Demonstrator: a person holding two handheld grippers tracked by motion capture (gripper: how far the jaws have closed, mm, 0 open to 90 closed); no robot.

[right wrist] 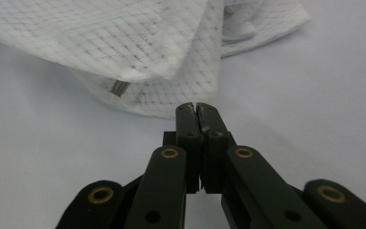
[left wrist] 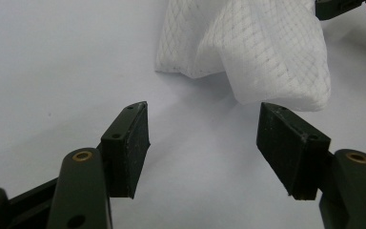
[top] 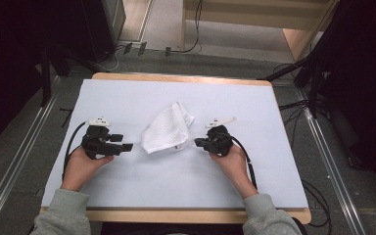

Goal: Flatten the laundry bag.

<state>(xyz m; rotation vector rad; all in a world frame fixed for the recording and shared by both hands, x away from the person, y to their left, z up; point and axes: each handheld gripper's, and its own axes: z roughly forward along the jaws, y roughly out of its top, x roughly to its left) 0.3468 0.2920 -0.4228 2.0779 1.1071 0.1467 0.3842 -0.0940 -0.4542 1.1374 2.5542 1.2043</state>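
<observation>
High view showed 2 forearms in grey sleeves coming in from the near edge of the table [top: 274,98], each hand wrapped around a gripper and resting low on the pale surface. The left gripper [top: 125,146] pointed right toward the white cloth [top: 165,128], which lay crumpled at the middle of the table between both tools. Its jaws stood wide apart with nothing between them, the cloth's edge just ahead. The right gripper [top: 197,142] pointed left, its tips at the cloth's near right edge. In the right gripper view, its jaws were pressed fully together, the tips just short of the cloth's hem with no fabric pinched.
</observation>
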